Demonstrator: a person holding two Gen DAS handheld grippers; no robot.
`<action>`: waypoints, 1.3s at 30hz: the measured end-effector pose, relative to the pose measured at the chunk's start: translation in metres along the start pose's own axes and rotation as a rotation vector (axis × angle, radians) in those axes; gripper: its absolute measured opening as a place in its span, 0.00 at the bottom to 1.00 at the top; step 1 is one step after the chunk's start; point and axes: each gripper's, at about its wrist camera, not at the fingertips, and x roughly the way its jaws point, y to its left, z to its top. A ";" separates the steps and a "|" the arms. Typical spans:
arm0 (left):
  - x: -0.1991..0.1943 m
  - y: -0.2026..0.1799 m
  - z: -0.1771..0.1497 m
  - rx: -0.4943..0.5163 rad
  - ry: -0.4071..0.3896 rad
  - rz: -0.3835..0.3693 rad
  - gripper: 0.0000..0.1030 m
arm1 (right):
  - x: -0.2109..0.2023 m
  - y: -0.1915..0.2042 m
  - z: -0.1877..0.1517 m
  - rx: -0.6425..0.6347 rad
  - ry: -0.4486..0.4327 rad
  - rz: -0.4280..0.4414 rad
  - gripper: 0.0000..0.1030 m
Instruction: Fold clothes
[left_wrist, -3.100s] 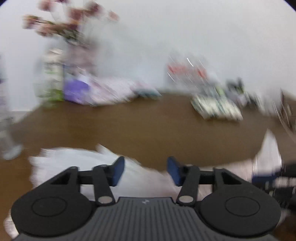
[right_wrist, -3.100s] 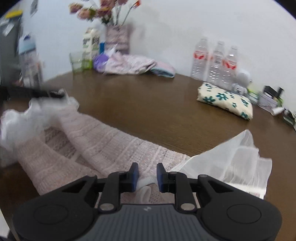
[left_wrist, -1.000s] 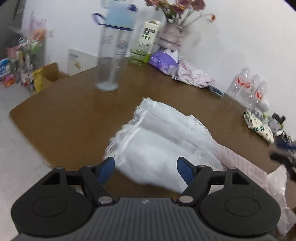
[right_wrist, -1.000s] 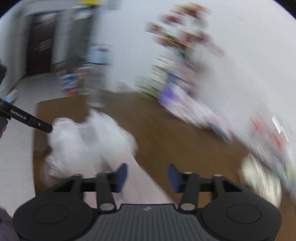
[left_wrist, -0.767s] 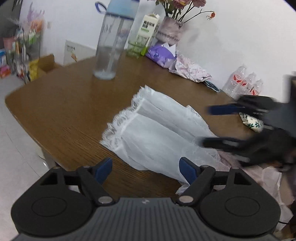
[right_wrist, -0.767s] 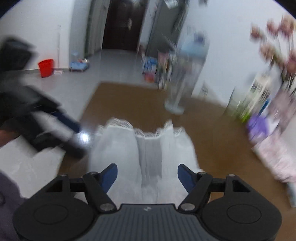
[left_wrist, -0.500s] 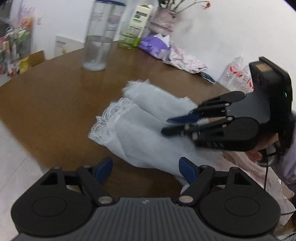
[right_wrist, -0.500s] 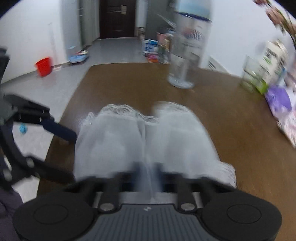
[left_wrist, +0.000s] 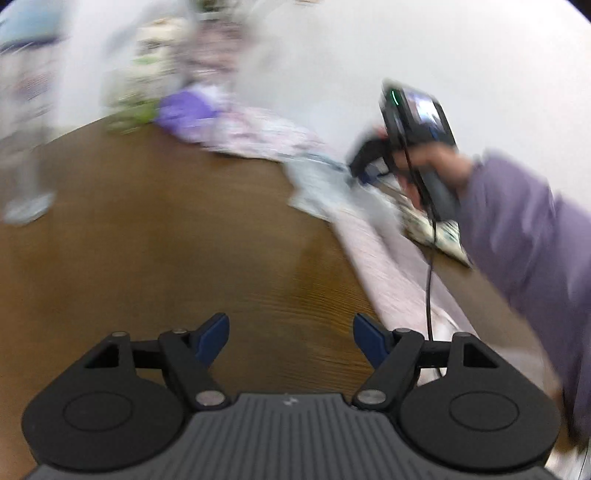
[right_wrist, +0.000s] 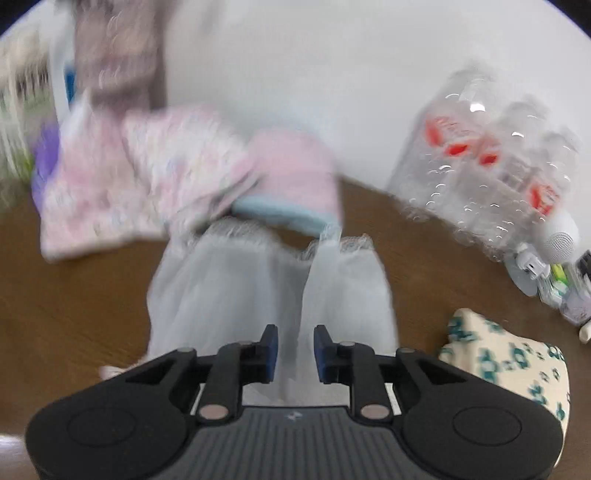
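Note:
The white lace-edged garment (right_wrist: 266, 291) hangs forward from my right gripper (right_wrist: 294, 353), whose jaws are closed on its fabric; its two sheer panels spread over the brown table (right_wrist: 74, 295). In the left wrist view the same garment (left_wrist: 373, 236) trails as a pale pink-white strip across the table from the right gripper (left_wrist: 373, 168), held in a hand with a purple sleeve. My left gripper (left_wrist: 291, 338) is open and empty above bare wood (left_wrist: 166, 240).
Folded pink and blue clothes (right_wrist: 184, 173) lie at the table's back. Water bottles (right_wrist: 491, 166) stand at the back right. A cream cloth with teal flowers (right_wrist: 509, 365) lies at the right. A tall clear bottle (left_wrist: 26, 147), a purple pack (left_wrist: 188, 110) and cartons are at the left.
My right gripper has shut on the white garment and swung it across the table toward the back. My left gripper stayed open and its view turned away from the garment.

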 end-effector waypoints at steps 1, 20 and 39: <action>0.003 -0.010 -0.003 0.041 0.003 -0.022 0.75 | -0.023 -0.012 -0.005 0.004 -0.038 0.050 0.41; -0.002 -0.144 -0.100 0.547 0.128 -0.083 0.63 | -0.223 -0.083 -0.373 0.005 -0.072 0.111 0.05; -0.090 -0.088 -0.121 0.523 0.034 -0.048 0.67 | -0.291 -0.022 -0.457 -0.181 -0.313 0.257 0.30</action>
